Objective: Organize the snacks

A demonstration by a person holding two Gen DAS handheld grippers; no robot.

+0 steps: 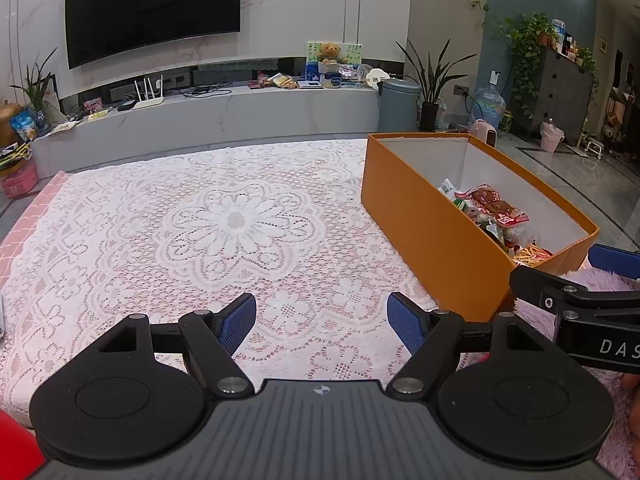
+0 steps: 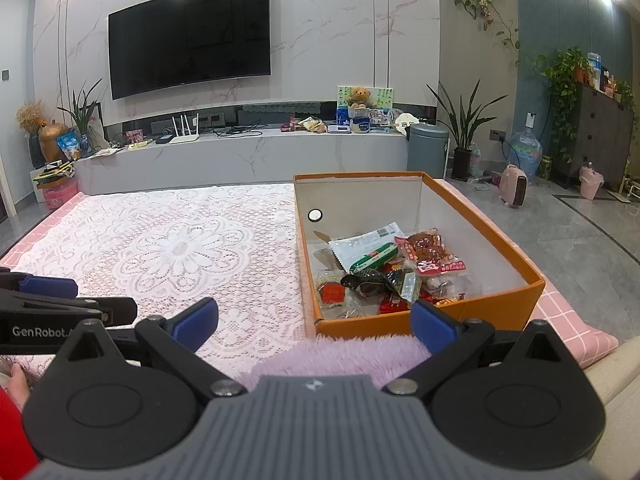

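Both sets of tongs stood wide with nothing between the blue pads: the left gripper [image 1: 321, 322] over bare lace, the right gripper [image 2: 314, 326] over a fold of lilac fleece [image 2: 340, 354] just under its tips. Beyond the fleece, touching its far edge, sat the orange box [image 2: 516, 300], its near short wall almost directly ahead of the right tongs and a little to their right. From the left tongs the same box [image 1: 432, 236] lay ahead and well to the right, past the right gripper's arm. Its long axis ran away from both tongs toward the far wall. Inside, heaped at the near end, were the snack packets [image 2: 400, 268], a red-brown pouch [image 2: 426, 250] uppermost; the far end showed bare floor. No loose snack was visible on the lace tablecloth [image 2: 188, 248] ahead of either pair. By my reading the right hand was the nearer one for any reach into the box, and the sorting looked close to finished.
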